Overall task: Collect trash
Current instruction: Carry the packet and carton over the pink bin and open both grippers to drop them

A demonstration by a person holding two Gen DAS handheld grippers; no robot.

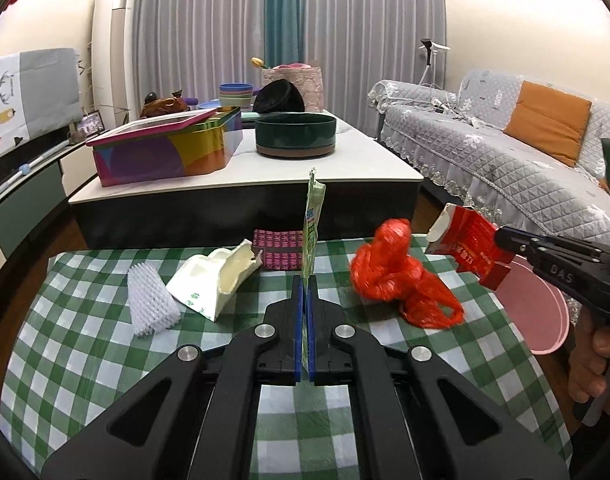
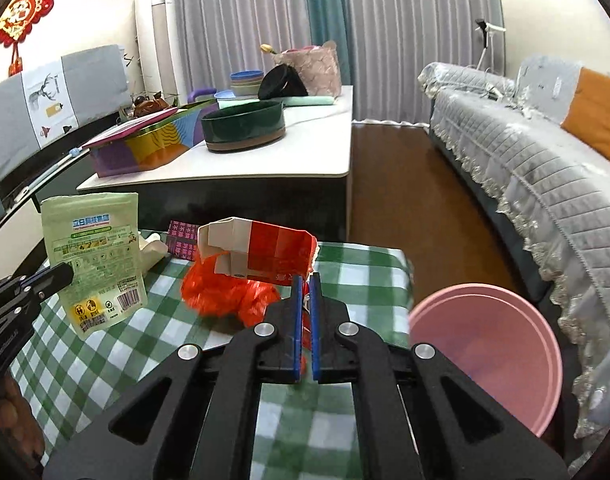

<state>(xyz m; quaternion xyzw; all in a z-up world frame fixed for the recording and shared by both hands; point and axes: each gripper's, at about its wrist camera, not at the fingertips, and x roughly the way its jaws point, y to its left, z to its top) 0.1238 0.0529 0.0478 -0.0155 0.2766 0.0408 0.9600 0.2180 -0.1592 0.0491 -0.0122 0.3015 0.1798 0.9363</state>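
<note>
My left gripper is shut on a pale green snack pouch, held upright above the checked tablecloth; the pouch also shows at the left of the right wrist view. My right gripper is shut on a crushed red and white carton, seen at the right of the left wrist view, held above the table. A red plastic bag lies on the cloth under the carton. A pink bin stands off the table's right edge.
On the cloth lie a white foam net, a torn white carton and a small pink patterned box. Beyond stands a coffee table with a colourful tin and a dark green pot. A grey sofa is at the right.
</note>
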